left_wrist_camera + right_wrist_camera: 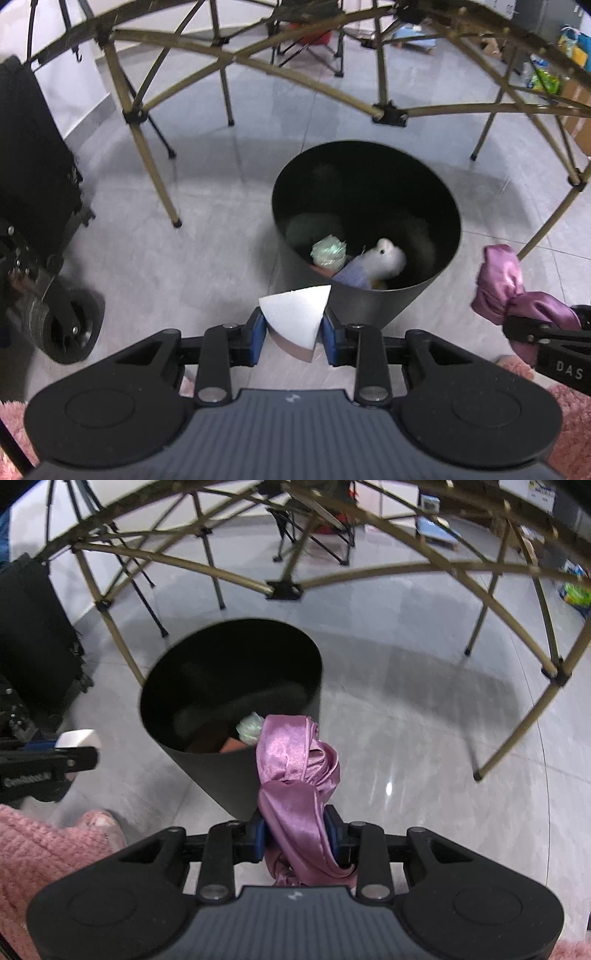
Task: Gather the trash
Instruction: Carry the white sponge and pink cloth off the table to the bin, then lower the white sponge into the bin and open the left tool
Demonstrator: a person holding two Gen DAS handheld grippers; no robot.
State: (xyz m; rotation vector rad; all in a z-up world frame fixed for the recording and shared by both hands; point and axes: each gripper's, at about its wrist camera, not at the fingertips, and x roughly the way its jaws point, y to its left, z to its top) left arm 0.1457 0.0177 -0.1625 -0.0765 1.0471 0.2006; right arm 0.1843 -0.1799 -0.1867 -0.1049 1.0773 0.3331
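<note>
Open grey tiled floor (424, 709) lies to the right of and beyond the black tapered round trash bin (369, 306); on the left a black wheeled case (33, 155) stands near, and the khaki folding frame of poles (155, 177) arches over and behind the bin, its feet planted well apart on the tiles. A pink fluffy rug (40, 853) edges the near side. My left tool (293, 330) is clamped narrow on a white wedge-shaped piece of foam (295, 314), flat-topped, with a curved outer edge, pinched between the blue pads (258, 330); it sits just short of the bin's near rim. My right tool (295, 836) is closed on a crumpled purple satin cloth (295, 775), glossy, knotted and bunched, which rises from the pads and overlaps the bin's near right rim in the right wrist view; whether it touches the rim I cannot tell. In the left wrist view the same cloth (506, 280) hangs to the right of the bin. Inside the bin: a crinkled pale green wrapper ball (328, 251), a white lumpy object (386, 258) over something lilac (352, 275), and a reddish-brown item (221, 742) at the bottom.
</note>
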